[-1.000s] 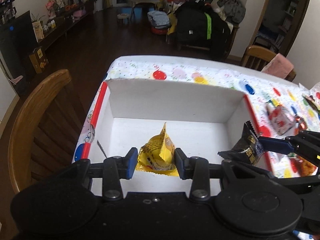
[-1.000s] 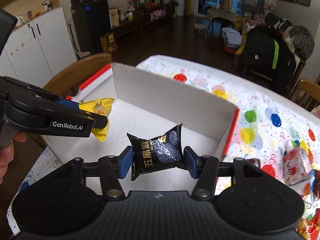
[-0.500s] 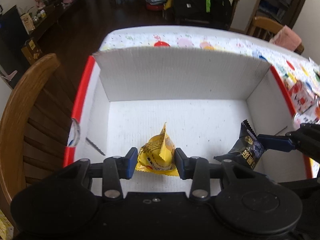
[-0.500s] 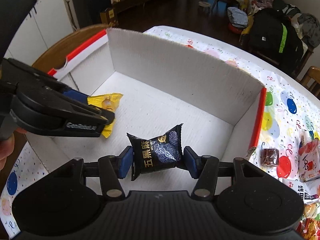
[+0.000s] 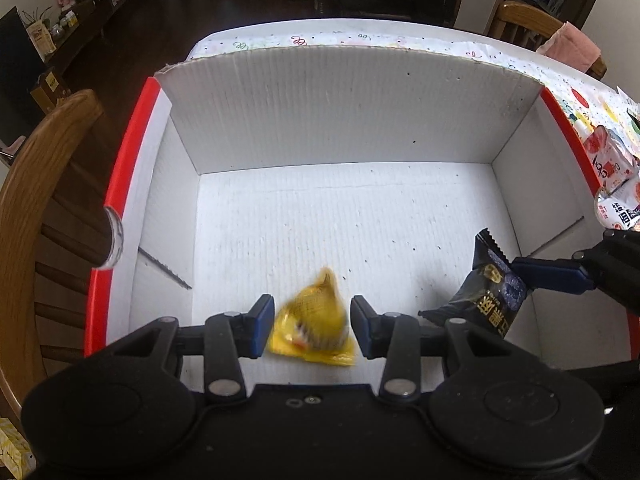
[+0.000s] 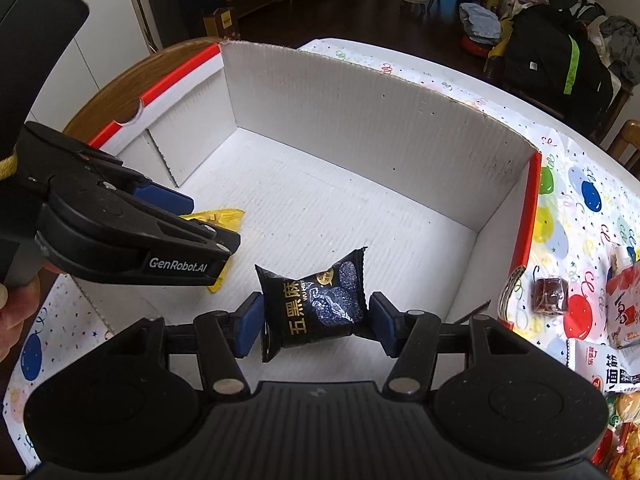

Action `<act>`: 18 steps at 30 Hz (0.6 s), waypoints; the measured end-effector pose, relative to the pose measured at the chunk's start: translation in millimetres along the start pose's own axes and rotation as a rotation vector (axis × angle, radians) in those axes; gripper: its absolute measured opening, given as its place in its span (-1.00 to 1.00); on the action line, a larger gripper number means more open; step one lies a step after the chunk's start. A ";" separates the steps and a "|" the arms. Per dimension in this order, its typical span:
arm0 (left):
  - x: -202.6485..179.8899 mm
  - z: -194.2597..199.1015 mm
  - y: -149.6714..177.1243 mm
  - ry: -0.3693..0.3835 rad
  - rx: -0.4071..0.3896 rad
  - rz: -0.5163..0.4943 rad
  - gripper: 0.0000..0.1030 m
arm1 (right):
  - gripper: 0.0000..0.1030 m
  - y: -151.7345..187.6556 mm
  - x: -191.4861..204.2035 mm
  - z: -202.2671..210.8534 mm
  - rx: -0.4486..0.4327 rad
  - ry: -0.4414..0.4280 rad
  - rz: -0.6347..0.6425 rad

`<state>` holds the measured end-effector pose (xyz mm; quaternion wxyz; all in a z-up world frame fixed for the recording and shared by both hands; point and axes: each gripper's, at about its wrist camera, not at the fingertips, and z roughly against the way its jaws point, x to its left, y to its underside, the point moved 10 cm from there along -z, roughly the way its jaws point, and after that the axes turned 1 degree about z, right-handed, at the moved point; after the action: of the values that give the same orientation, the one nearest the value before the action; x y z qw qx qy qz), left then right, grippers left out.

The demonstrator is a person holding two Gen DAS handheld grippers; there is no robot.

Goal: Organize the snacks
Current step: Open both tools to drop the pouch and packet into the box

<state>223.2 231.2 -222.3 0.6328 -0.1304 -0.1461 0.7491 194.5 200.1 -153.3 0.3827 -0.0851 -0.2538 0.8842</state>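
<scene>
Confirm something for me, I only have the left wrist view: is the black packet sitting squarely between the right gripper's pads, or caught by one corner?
Observer: Squarely. The right wrist view shows the black packet face-on between both pads of the right gripper, whose jaws are opening, over the box floor.
Operator: Any snack close outside the box that I can't see?
Observer: Yes, a small brown sweet lies on the tablecloth, just beyond the box's red-edged side wall.
</scene>
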 end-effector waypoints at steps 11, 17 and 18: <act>5.7 25.8 3.1 -0.005 -0.066 0.042 0.32 | 0.25 -1.5 -4.0 33.6 -0.078 -0.014 -0.044; 3.8 52.3 0.5 0.003 -0.134 0.044 0.46 | 0.27 -2.6 -8.4 64.4 -0.139 -0.012 -0.059; 3.1 56.9 0.4 0.002 -0.145 0.041 0.48 | 0.27 -2.7 -8.9 69.3 -0.147 -0.010 -0.061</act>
<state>200.7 231.1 -169.9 0.6062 -0.1798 -0.1967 0.7493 178.5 168.6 -93.0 0.4007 -0.1007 -0.3222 0.8517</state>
